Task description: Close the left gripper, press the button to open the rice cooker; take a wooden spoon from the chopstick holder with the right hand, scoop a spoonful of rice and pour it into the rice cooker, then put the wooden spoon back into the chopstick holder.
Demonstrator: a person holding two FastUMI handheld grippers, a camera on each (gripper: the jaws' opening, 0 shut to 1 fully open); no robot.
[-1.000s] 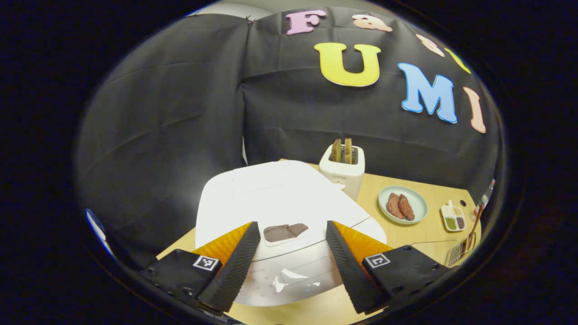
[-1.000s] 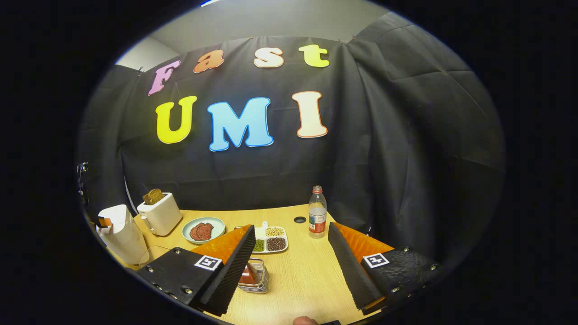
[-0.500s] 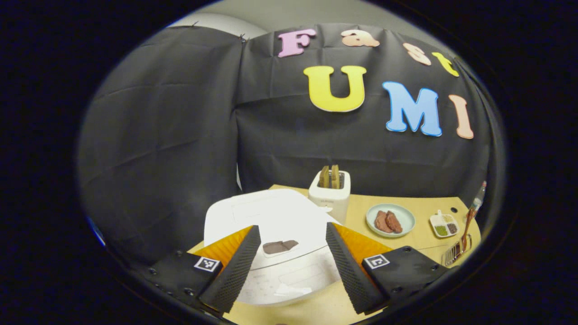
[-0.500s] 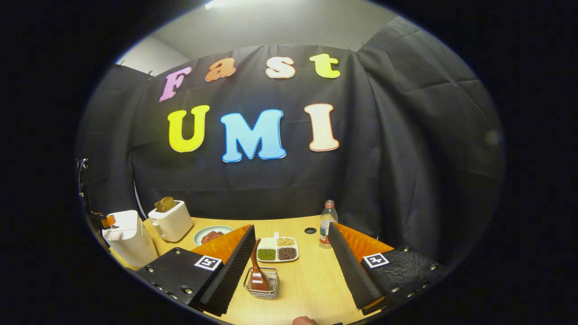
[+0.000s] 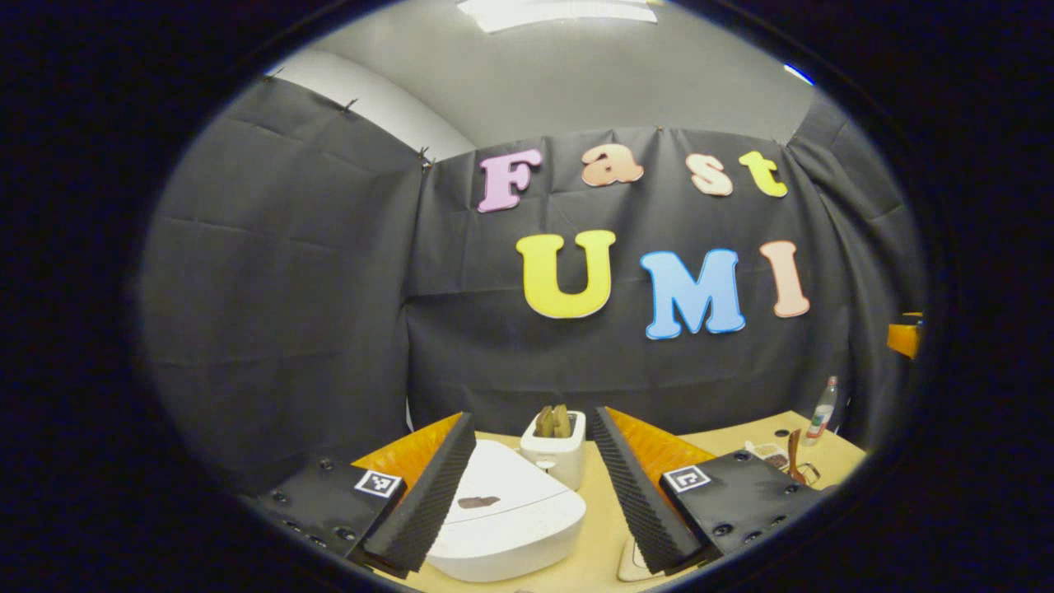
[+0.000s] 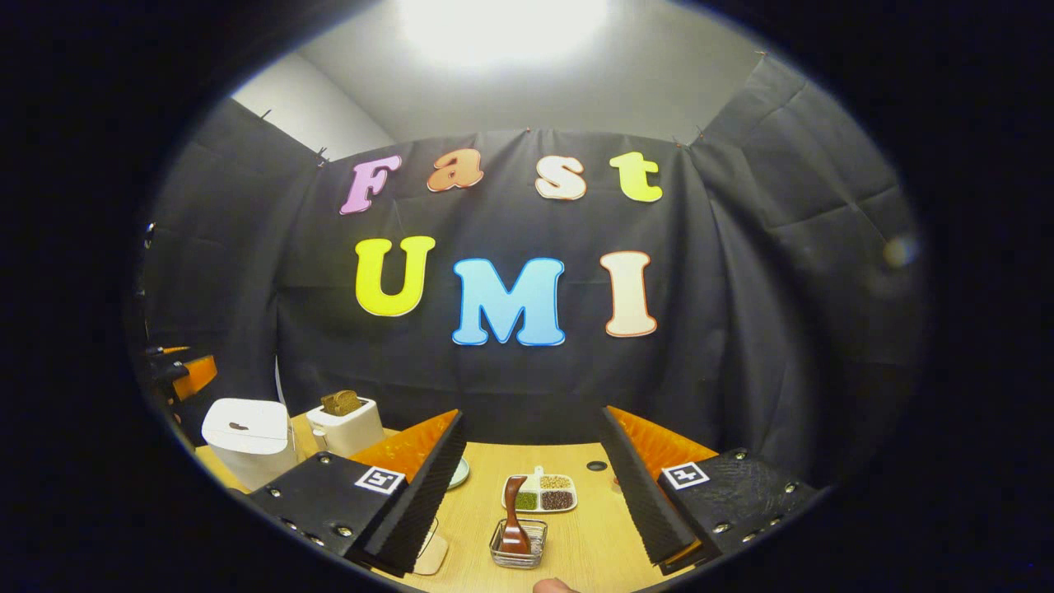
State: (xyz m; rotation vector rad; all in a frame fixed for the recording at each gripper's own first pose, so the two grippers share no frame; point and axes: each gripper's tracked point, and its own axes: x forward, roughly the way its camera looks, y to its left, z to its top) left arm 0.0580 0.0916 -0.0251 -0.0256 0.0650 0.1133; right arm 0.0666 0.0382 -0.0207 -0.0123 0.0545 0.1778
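In the left gripper view, the left gripper [image 5: 531,486] hangs over the near left part of the wooden table [image 5: 601,535], its fingers spread wide with nothing between them. Below and between them sits the white rice cooker [image 5: 502,515], lid down, a dark button [image 5: 478,501] on its top. Just behind the cooker stands a white toaster [image 5: 556,445] with bread in its slots. Far off at the table's right edge, the wooden spoon [image 5: 795,459] stands in the chopstick holder [image 5: 805,473], with a bottle [image 5: 820,410] at the back right corner.

In the right gripper view, the rice cooker [image 6: 245,441] is at the table's left edge, the toaster [image 6: 350,424] beside it. The right gripper [image 6: 531,486] is released too, holding nothing. Between its fingers, near the front edge, the spoon [image 6: 514,519] stands upright in the wire holder [image 6: 517,545], and a divided dish of grains [image 6: 542,494] lies just behind.
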